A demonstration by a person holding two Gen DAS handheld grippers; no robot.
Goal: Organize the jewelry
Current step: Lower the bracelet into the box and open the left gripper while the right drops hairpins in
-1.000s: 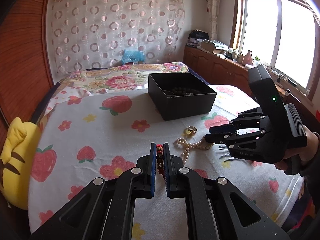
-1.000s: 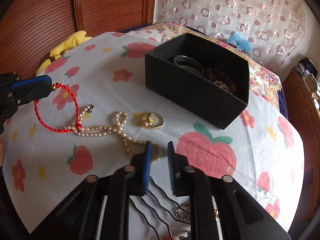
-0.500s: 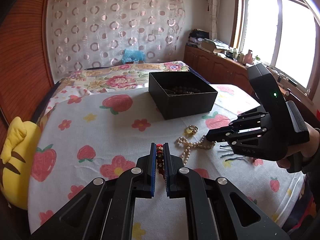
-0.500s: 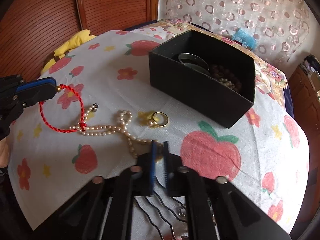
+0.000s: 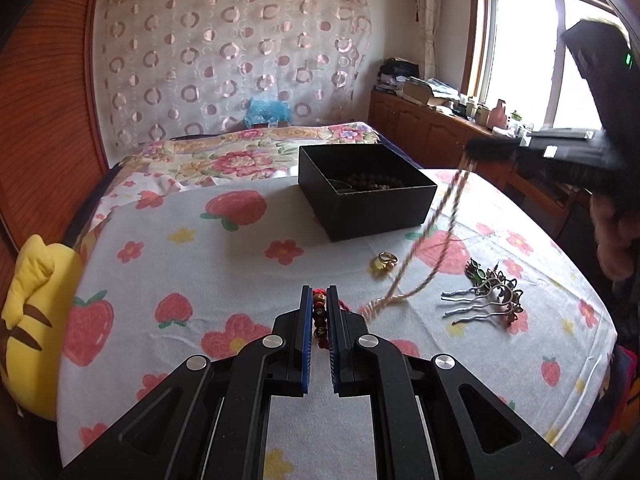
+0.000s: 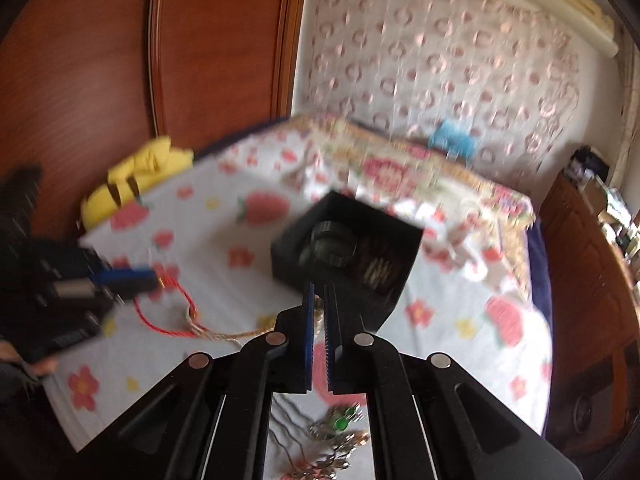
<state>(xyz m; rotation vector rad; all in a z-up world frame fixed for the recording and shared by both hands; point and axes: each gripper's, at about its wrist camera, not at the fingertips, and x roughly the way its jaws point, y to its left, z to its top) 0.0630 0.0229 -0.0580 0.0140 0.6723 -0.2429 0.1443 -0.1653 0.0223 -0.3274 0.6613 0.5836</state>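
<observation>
Left tongs (image 5: 319, 320) clamped on the beaded end of the red cord bracelet (image 6: 168, 320), low over the table (image 5: 200, 280). Right tongs (image 6: 319, 312) pinch the pearl necklace (image 5: 420, 252), lifted taut, its far end tangled in the cord. Step: untangling; next, probably free the strand and carry it to the black box (image 5: 400, 208).

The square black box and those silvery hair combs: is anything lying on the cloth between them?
In the left wrist view, the strawberry-print cloth between the black box and hair combs is bare; the lifted pearl necklace only hangs across it.
</observation>
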